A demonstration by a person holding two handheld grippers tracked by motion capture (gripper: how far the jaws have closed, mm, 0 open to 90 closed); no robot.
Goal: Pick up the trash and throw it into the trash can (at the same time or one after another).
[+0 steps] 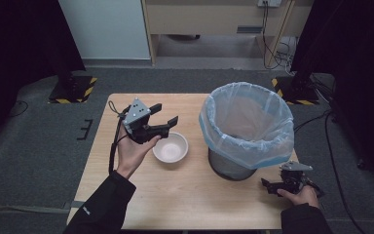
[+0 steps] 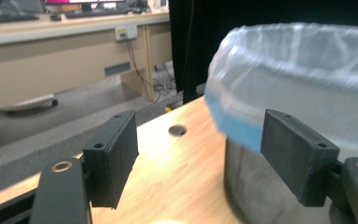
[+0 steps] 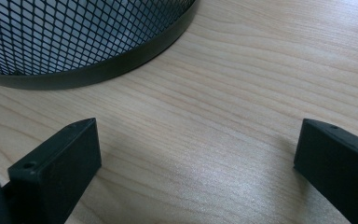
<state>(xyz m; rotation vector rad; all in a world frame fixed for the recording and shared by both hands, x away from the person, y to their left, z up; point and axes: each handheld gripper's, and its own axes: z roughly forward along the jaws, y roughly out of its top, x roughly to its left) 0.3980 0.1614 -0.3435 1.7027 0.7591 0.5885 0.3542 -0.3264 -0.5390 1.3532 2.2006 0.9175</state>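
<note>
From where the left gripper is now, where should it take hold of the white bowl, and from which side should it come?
Probably the rim of the white bowl. It sits upright and looks empty, so one jaw can go inside and one outside. The left gripper, jaws open, hovers above its left edge, so coming down from above onto that near-left rim seems best. The lined bin stands apart at the right, so that side is more crowded.

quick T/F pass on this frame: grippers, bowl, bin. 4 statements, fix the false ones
1. The left gripper is shut on the bowl. False: its jaws are open and hold nothing; the white bowl sits on the table beside it.
2. The mesh bin is lined with a bag. True.
3. The right gripper is open, low near the bin's base. True.
4. The bowl is inside the bin. False: it stands on the table to the bin's left.
</note>
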